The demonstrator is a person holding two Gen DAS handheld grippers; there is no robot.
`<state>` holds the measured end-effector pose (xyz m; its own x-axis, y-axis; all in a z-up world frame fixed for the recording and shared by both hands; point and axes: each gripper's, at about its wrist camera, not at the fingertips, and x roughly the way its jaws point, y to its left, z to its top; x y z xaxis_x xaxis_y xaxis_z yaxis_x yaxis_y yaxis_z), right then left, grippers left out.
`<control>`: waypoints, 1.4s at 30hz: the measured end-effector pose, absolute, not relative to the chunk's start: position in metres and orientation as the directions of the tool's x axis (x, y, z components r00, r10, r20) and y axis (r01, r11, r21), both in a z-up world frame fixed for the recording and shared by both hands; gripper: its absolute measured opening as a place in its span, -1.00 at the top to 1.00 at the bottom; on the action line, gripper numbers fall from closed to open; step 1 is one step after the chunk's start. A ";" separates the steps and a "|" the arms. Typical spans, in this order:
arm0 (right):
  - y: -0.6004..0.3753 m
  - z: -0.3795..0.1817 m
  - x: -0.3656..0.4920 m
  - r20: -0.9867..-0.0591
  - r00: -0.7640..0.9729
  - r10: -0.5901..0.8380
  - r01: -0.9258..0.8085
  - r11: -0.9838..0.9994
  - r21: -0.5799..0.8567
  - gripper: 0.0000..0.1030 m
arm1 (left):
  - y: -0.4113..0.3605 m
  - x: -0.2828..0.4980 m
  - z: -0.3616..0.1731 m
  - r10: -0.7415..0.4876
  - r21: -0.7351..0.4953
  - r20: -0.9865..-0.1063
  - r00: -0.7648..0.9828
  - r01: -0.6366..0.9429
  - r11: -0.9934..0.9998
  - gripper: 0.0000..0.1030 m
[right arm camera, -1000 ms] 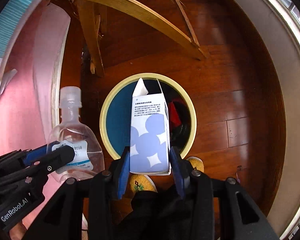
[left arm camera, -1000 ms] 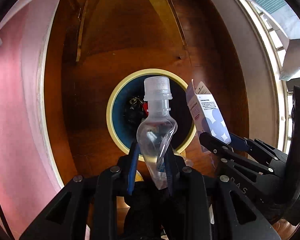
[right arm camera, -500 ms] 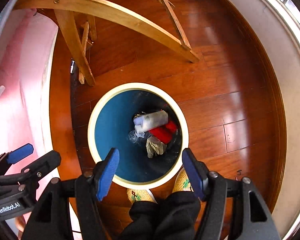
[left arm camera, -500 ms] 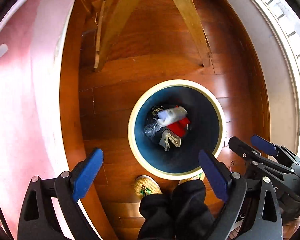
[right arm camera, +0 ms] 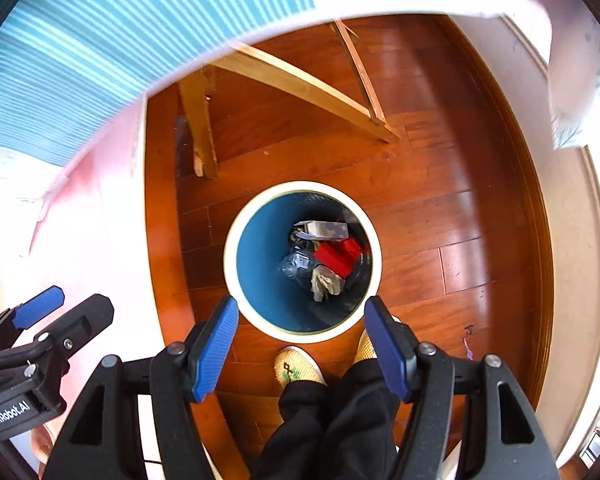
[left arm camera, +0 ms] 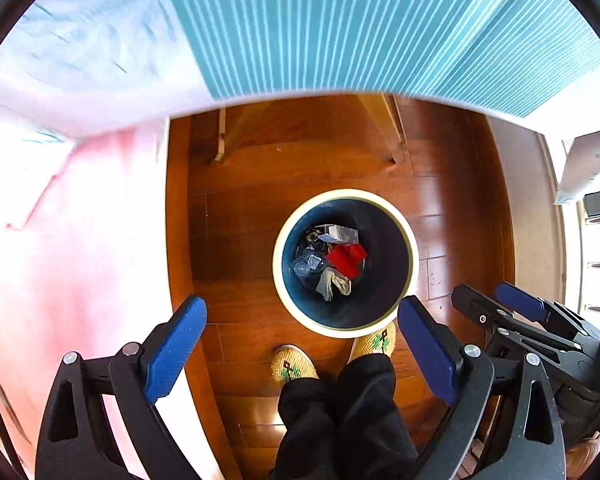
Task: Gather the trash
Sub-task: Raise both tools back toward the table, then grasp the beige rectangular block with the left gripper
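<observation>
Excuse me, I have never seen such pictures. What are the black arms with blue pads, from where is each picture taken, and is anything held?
There is no robot here. A person holds a hand tool in each hand, and each tool carries a wide-angle camera that looks along its two fingers.

One picture comes from the left gripper, the other from the right gripper. Both point down at a wooden floor. The blue pads are the fingertips.

Below stands a round bin. Inside lie a clear bottle, a white carton, a red item and a pale crumpled thing.

Both grippers are open and hold nothing. At the bottom you see the person's slippers and dark trousers.
</observation>
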<state>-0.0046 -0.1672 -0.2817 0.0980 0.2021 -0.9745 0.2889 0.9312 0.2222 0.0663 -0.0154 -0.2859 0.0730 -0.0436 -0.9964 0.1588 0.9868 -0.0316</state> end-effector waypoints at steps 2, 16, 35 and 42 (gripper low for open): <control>-0.165 -0.263 -0.004 -0.974 0.110 0.199 0.278 0.934 0.222 -0.27 | -0.013 0.066 -0.266 -0.046 -0.032 -0.995 0.085 0.158 0.987 -0.85; -0.151 -0.132 -0.002 -0.954 0.223 0.200 0.250 0.934 0.255 -0.28 | -0.007 0.056 -0.131 -0.122 -0.068 -0.972 0.202 0.255 0.964 -0.85; -0.135 -0.002 0.018 -0.886 0.445 0.127 0.191 0.954 0.233 -0.27 | 0.024 0.070 -0.015 -0.169 -0.042 -0.887 0.429 0.290 0.956 -0.85; -0.137 0.027 0.023 -0.850 0.521 0.084 0.202 0.955 0.219 -0.27 | 0.035 0.082 0.015 -0.212 -0.066 -0.852 0.478 0.305 0.950 -0.86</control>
